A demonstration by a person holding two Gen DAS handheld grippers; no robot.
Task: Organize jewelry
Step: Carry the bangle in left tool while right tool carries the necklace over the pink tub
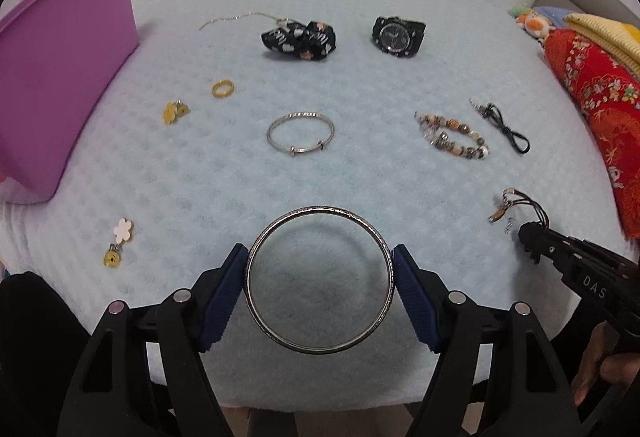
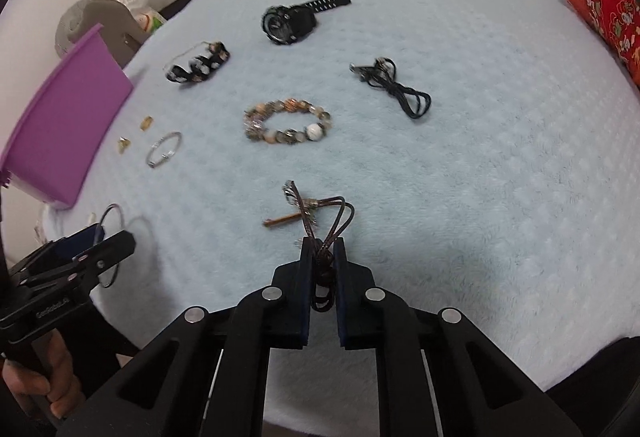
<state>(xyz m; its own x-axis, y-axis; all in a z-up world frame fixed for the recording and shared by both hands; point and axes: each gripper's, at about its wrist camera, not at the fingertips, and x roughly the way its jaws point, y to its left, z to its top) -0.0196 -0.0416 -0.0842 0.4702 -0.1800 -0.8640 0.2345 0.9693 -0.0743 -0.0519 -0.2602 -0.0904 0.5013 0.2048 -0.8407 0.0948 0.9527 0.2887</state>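
The surface is a bed under a pale blue blanket (image 1: 360, 85), which fills both views; its near edge curves just below both grippers. The broadest bare stretch lies right of centre in the right wrist view, between the cords and a red cushion (image 2: 608, 9) at the far right edge. A purple bin (image 1: 68, 77) stands on the left edge, its wall leaning over the blanket.

Across the far half lie a watch (image 1: 398, 35) and a black scrunchie (image 1: 300, 39), well apart, with a thin chain (image 1: 236, 17) running left from the scrunchie. Nearer are a bead bracelet (image 2: 286, 121), a black cord (image 2: 400, 89) just right of it, a thin bangle (image 1: 300, 133) at centre, a gold ring (image 1: 223, 88) and yellow earrings (image 1: 176, 111) near the bin. A flower charm (image 1: 120, 241) lies alone at the near left.

The left gripper (image 1: 319, 279) is held low and level over the near edge, jaws wide, pressing either side of a big silver bangle (image 1: 256, 313) lifted above the blanket. The right gripper (image 2: 322, 265) points forward beside it, jaws narrow, pinching a brown cord bracelet (image 2: 320, 213) whose far end trails on the blanket.
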